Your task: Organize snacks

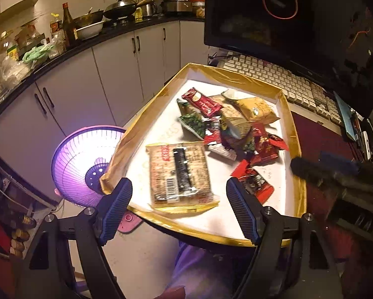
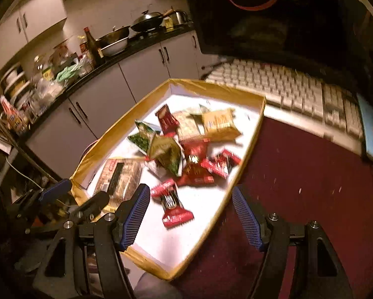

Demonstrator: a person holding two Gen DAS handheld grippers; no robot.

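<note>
A: Where are the snacks?

B: Heaped in the tray point(image 1: 292, 124), toward its 1 o'clock corner. A flat cracker pack point(image 1: 180, 175) lies apart at 7 o'clock, and a red bar point(image 2: 172, 205) lies alone near the front.

A: And the grippers?

B: Left gripper point(image 1: 180, 213) hangs wide, empty, over the cracker pack. Right gripper point(image 2: 191, 220) gapes too, straddling the tray's right rim. Keyboard point(image 2: 298, 94) sits behind on the surface.
</note>
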